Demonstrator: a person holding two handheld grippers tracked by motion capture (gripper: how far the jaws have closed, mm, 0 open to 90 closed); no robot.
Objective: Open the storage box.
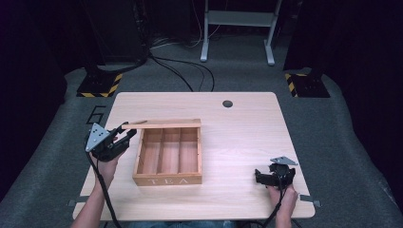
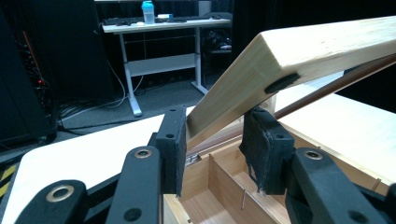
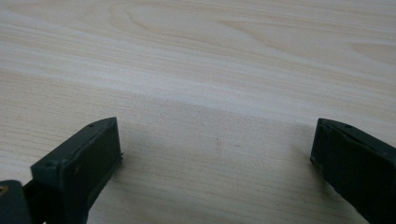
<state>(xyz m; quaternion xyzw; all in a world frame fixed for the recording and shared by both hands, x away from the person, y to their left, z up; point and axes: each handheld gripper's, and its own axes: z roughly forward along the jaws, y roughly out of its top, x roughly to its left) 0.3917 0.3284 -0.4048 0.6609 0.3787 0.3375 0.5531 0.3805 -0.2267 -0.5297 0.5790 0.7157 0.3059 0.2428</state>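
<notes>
I'm pinching the lid corner with the left hand-held gripper — propping the tea box open — while the right hand-held gripper is resting spread on the table.

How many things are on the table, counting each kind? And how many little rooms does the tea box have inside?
Wooden tea box, lid lifted: 1
Compartments inside the box: 3
Grippers, left gripper on the lid corner and right gripper resting on the table: 2
Total things on the table: 3
</notes>
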